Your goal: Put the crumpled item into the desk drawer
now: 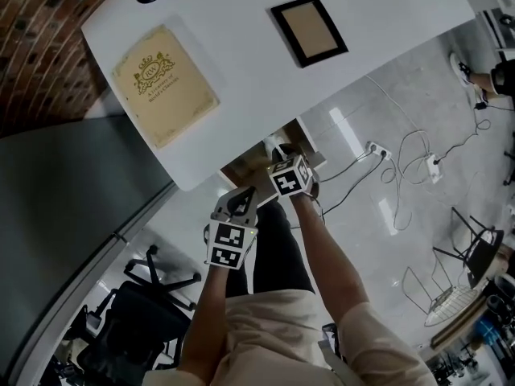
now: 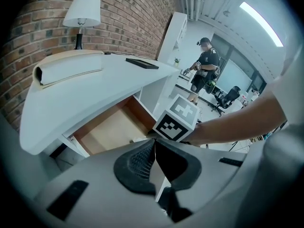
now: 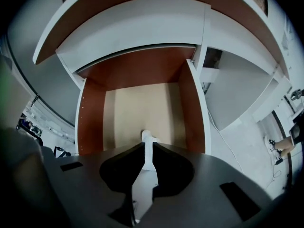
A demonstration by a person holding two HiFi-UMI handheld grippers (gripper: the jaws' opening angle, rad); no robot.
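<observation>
The desk drawer (image 3: pixel 92 113) stands open under the white desk (image 1: pixel 241 71), its pale wooden floor bare. My right gripper (image 3: pixel 148 148) hangs over the drawer's front part, shut on a white crumpled item (image 3: pixel 147 137) that sticks out past the fingertips. In the head view the right gripper (image 1: pixel 282 155) is at the drawer mouth (image 1: pixel 245 167). My left gripper (image 1: pixel 240 203) is just behind and to the left of it, outside the drawer. In its own view the left gripper (image 2: pixel 154 144) is shut with nothing in it, facing the drawer (image 2: pixel 109 129).
On the desk lie a cream book (image 1: pixel 165 83) and a dark picture frame (image 1: pixel 308 29); a lamp (image 2: pixel 81 18) stands at the back. A black office chair (image 1: pixel 137 320) is at lower left. Cables and a power strip (image 1: pixel 378 149) lie on the floor. A person (image 2: pixel 204 68) stands far off.
</observation>
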